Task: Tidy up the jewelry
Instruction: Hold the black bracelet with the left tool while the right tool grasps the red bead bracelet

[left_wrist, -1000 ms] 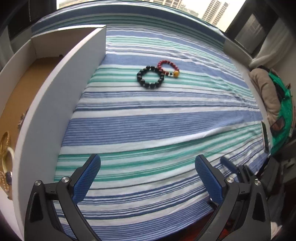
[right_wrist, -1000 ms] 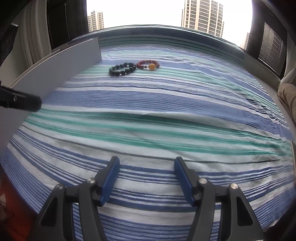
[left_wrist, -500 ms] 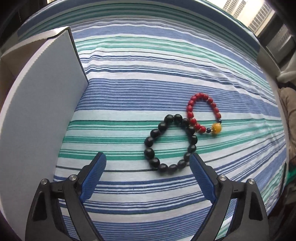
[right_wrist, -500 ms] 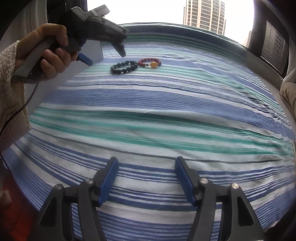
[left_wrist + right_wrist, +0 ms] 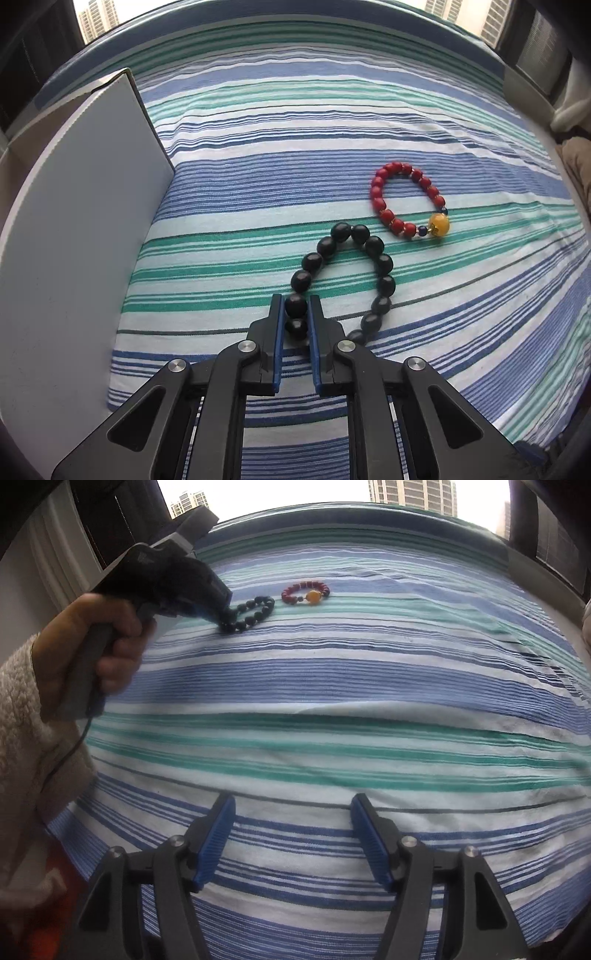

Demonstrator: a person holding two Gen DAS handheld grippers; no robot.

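A black bead bracelet [image 5: 382, 271] lies on the striped cloth; it also shows in the right wrist view [image 5: 255, 614]. My left gripper [image 5: 296, 308] is shut on its near beads, low at the cloth. A red bead bracelet [image 5: 384, 205] with a yellow bead lies just beyond it, untouched; it also shows in the right wrist view [image 5: 304, 590]. My right gripper [image 5: 291, 812] is open and empty above the near part of the cloth, far from both bracelets. The left gripper [image 5: 225, 618] and the hand holding it show in the right wrist view.
A white box wall [image 5: 74, 240] stands upright close to the left of my left gripper. The striped cloth [image 5: 332, 686] covers the whole surface. Windows and dark frames lie beyond the far edge.
My left gripper has moved forward and down to the black bracelet and closed on its near beads. The right gripper has stayed in place and open.
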